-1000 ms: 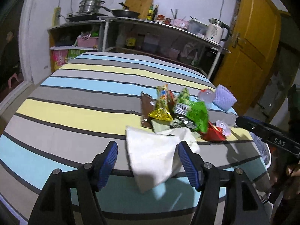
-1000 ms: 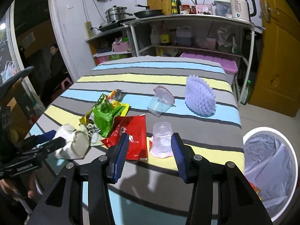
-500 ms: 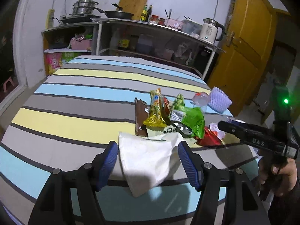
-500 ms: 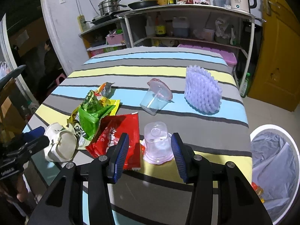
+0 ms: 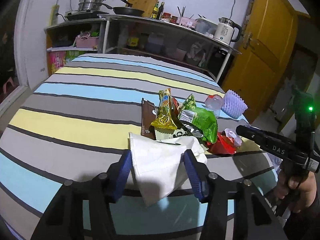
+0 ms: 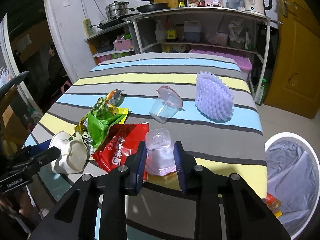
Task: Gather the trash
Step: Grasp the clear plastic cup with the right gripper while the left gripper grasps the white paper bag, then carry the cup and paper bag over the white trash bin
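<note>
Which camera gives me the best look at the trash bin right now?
Right wrist view: the trash bin, white-rimmed with a grey liner, stands open beside the table's right edge. The left wrist view shows almost nothing of it; the right claw's body covers that corner.

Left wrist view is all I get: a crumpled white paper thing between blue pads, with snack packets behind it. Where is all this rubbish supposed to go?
Observer: Into a white bin with a grey liner. It stands on the floor off the right edge of the striped table. Only the right wrist view shows it.
Operator: Is anything in it yet?
Observer: Yes, something red and yellow lies inside, low against the liner.
Operator: What is the other hand-held gripper on my right doing?
Observer: The right hand-held gripper has an upturned clear plastic cup between its pads. Its jaws have just been closing on it.
</note>
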`<action>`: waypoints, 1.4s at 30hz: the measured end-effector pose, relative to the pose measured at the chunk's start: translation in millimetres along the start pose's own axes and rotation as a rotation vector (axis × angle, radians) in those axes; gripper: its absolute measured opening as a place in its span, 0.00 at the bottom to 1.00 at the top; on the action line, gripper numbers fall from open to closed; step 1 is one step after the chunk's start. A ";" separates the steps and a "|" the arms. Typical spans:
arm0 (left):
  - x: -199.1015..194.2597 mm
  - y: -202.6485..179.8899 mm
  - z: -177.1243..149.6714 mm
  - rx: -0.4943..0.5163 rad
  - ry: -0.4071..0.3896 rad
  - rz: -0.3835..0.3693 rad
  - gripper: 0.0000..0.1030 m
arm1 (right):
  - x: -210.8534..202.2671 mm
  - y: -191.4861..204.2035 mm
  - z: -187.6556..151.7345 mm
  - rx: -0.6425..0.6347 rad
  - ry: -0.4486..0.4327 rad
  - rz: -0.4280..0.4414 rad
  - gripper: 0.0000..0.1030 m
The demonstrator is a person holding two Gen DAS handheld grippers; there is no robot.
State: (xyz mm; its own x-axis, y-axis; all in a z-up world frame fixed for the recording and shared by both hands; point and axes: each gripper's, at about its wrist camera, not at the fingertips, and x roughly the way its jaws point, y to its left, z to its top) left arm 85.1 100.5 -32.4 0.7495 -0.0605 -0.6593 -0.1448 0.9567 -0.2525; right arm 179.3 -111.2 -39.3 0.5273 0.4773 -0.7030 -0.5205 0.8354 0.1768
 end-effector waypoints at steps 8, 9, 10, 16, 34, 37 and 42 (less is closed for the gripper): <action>-14.1 -5.3 2.4 0.025 -0.039 0.015 0.13 | -14.7 -4.3 -4.5 0.025 -0.031 -0.011 0.27; -15.7 -5.7 2.9 0.026 -0.042 0.014 0.11 | -17.4 -3.8 -5.1 0.025 -0.034 -0.011 0.27; -18.5 -7.3 3.2 0.032 -0.049 0.008 0.10 | -19.8 -3.2 -5.3 0.024 -0.038 -0.012 0.27; -33.1 -21.2 5.3 0.070 -0.082 -0.002 0.04 | -36.5 -0.2 -6.0 0.025 -0.075 -0.013 0.27; -66.9 -68.9 24.5 0.181 -0.168 -0.052 0.02 | -90.4 -11.5 -16.4 0.050 -0.158 -0.041 0.27; -66.0 -82.5 29.6 0.203 -0.175 -0.076 0.02 | -98.3 -17.0 -18.6 0.056 -0.165 -0.052 0.27; -57.3 -107.8 38.6 0.237 -0.173 -0.132 0.02 | -111.0 -31.5 -23.3 0.079 -0.179 -0.081 0.27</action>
State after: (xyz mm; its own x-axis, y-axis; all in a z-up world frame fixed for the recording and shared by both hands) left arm 82.7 11.8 60.0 0.8535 -0.1584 -0.4965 0.1001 0.9848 -0.1421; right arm 121.5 -196.8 17.0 0.6797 0.4423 -0.5851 -0.4207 0.8886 0.1830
